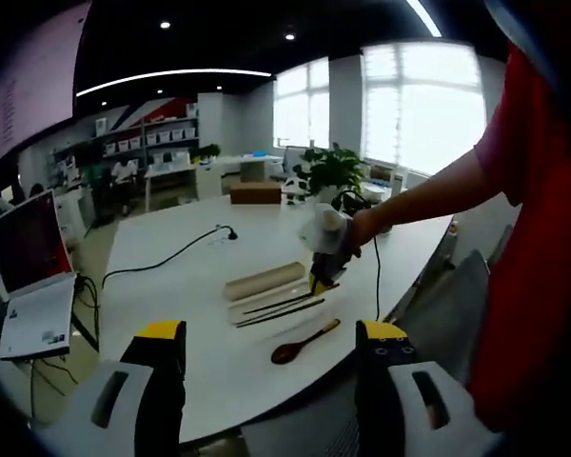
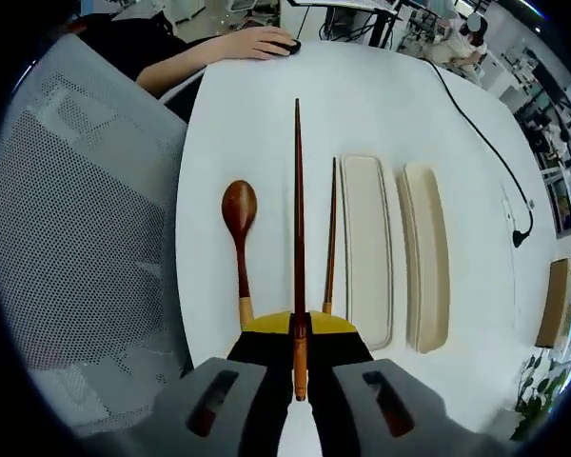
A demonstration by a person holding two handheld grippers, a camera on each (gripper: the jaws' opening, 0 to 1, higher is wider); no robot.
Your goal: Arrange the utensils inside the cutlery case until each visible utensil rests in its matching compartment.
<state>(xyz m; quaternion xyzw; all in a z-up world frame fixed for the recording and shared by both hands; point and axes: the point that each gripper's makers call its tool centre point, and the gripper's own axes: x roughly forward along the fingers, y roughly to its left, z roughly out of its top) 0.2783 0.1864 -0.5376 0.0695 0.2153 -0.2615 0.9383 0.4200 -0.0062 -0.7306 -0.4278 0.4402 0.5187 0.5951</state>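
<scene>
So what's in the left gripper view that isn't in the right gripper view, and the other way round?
Left gripper view's own things: a laptop, a plant, bright windows and the open left tongs. Right gripper view's own things: someone's hand at the table's far end, and a close look at the right tongs shut on one chopstick. Both share: the wooden spoon, the cutlery case and the black cable on the white table.
</scene>
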